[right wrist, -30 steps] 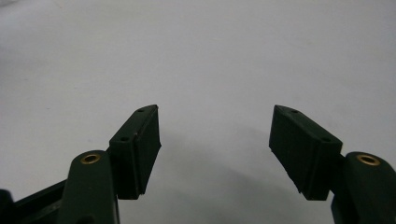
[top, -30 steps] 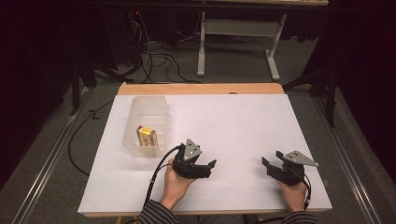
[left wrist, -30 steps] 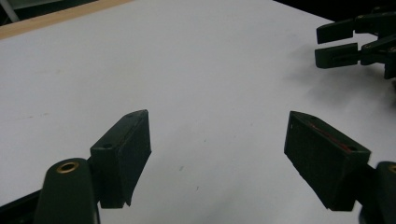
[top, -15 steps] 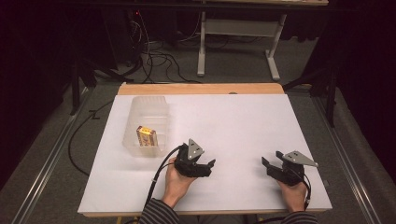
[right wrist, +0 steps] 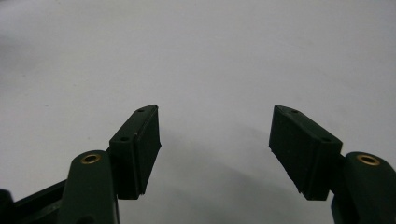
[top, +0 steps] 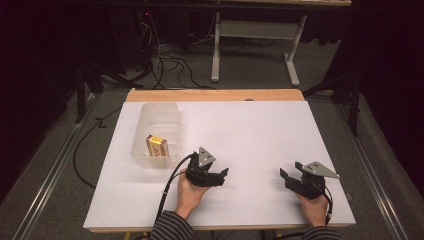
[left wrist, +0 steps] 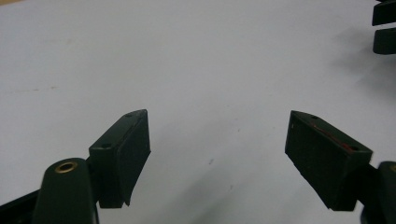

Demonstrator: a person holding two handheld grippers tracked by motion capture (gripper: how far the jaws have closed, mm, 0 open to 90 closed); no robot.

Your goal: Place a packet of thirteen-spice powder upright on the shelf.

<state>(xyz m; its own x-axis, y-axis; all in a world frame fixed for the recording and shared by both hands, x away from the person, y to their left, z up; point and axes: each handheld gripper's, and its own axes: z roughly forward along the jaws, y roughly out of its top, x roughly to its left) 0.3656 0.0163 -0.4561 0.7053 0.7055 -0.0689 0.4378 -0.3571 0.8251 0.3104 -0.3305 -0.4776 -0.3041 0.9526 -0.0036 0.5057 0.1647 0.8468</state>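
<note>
Overhead, a bench (top: 260,130) covered in plain white sheeting carries a clear plastic tub (top: 156,131) toward its left side. Inside the tub, near its front end, lies a small yellow and red box (top: 156,146); its printing is too small to read. Just right of the tub's front corner, the left gripper (top: 223,174) is held in the person's left hand (top: 190,192), with its fingers (left wrist: 126,154) set apart and nothing between them, only bare white surface. The tub and box sit close by but apart from it. Well to the right, near the front edge, the right gripper (top: 283,175) sits in the right hand (top: 314,207), its fingers (right wrist: 140,149) likewise spread wide over bare white sheeting. A striped sleeve (top: 167,231) shows at the bottom edge.
</note>
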